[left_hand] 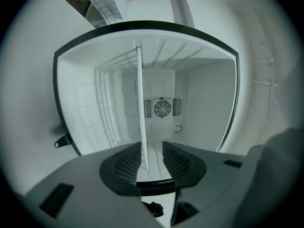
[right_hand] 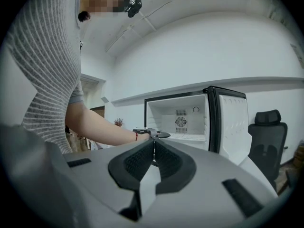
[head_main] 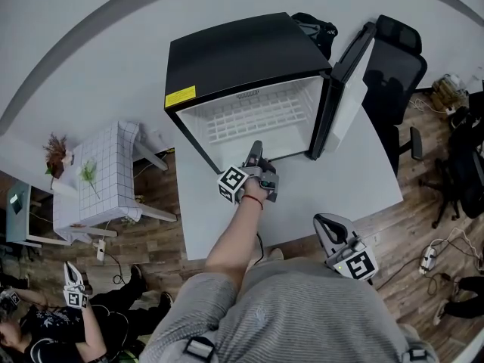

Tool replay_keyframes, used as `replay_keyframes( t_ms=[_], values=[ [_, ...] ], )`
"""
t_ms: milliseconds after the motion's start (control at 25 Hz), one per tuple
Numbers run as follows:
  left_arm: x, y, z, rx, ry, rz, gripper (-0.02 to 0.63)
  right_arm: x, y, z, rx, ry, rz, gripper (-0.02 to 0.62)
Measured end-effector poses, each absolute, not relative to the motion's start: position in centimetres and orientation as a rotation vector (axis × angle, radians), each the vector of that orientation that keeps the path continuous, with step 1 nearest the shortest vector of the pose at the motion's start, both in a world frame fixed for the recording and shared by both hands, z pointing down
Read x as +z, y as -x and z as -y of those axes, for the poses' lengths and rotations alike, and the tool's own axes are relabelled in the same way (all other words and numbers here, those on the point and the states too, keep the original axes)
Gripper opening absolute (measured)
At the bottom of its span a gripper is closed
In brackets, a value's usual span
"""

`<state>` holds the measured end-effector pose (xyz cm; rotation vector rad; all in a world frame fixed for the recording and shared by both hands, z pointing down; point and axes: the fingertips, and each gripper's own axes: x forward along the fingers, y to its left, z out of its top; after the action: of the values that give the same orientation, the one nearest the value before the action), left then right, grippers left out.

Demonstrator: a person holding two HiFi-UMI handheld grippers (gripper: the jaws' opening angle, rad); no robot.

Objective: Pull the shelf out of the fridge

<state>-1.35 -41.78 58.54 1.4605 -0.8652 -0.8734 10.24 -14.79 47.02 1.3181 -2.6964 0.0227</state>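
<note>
The left tool (left_hand: 152, 150) is open at the mouth of the black mini fridge (head_main: 234, 51). The white wire shelf (left_hand: 140, 103), still inside, stands edge-on between its jaws. The right tool (right_hand: 153, 150), closed and empty, hangs well behind it.

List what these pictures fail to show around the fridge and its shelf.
- Head view: print on the yellow label of the fridge, too small.
- Head view: middle of the shelf front edge, covered by the left tool.
- Left gripper view: how the shelf sits in the wall slots, white on white and blurred.
- Left gripper view: front of the fridge floor, behind that tool's own body.
</note>
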Motion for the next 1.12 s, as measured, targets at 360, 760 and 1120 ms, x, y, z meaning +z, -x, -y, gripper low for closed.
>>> replay_keyframes(
  t_ms=[360, 760, 1120],
  values=[
    [58.9, 2.0, 45.0, -0.907, -1.436, 0.919, 0.133, 44.4, -9.4, 14.8, -0.6, -1.057, 2.622, 0.014],
    [60.2, 2.6, 47.1, -0.948, -1.362, 0.979, 0.132, 44.8, -10.0, 15.1, -0.548, -1.104, 2.625, 0.014],
    [60.4, 2.7, 49.3, -0.971, -1.352, 0.991, 0.132, 47.2, -11.5, 15.6, -0.041, -1.35, 2.669, 0.014]
  ],
)
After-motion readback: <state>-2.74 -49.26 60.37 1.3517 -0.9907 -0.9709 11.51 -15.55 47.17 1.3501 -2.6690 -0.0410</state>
